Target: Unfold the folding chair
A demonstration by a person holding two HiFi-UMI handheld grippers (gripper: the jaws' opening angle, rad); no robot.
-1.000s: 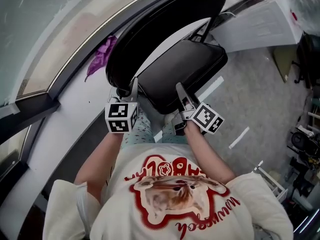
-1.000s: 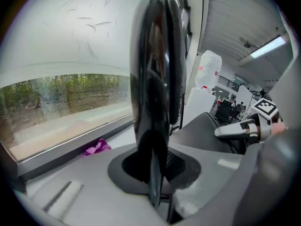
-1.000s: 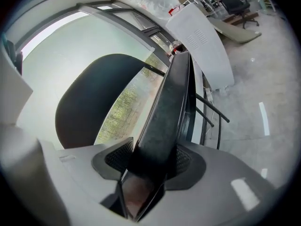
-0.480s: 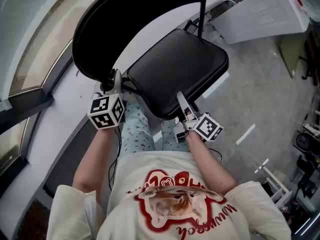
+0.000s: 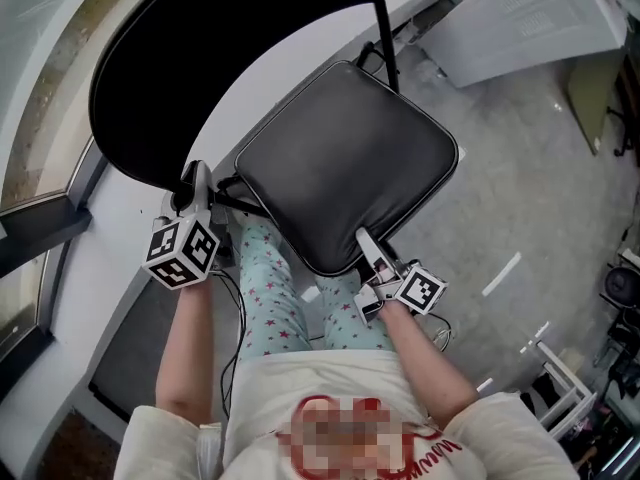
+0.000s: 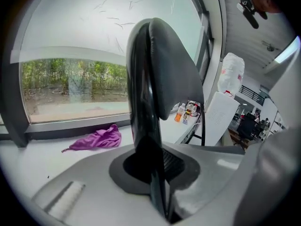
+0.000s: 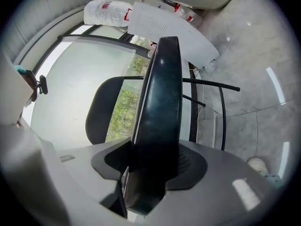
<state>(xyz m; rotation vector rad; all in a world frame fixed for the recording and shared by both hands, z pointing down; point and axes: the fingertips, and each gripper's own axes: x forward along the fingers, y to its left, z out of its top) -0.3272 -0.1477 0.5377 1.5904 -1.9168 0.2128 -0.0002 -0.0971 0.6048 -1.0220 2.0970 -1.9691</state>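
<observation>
L gripper [image 5: 196,183] clamped on rim of black rounded backrest [image 5: 200,78]. R gripper [image 5: 368,253] clamped on near edge of black padded square seat [image 5: 345,163]. Folding chair [image 5: 386,28] stands at white sill [image 5: 105,278] edge. Seat's length runs away from R gripper. We judge R hand better placed for the final push-down.

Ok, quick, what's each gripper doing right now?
Left gripper: closed on the chair's backrest edge.
Right gripper: closed on the seat front edge.

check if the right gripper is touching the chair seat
Touching. In the right gripper view, the right gripper has its jaws clamped on the seat edge.
</observation>
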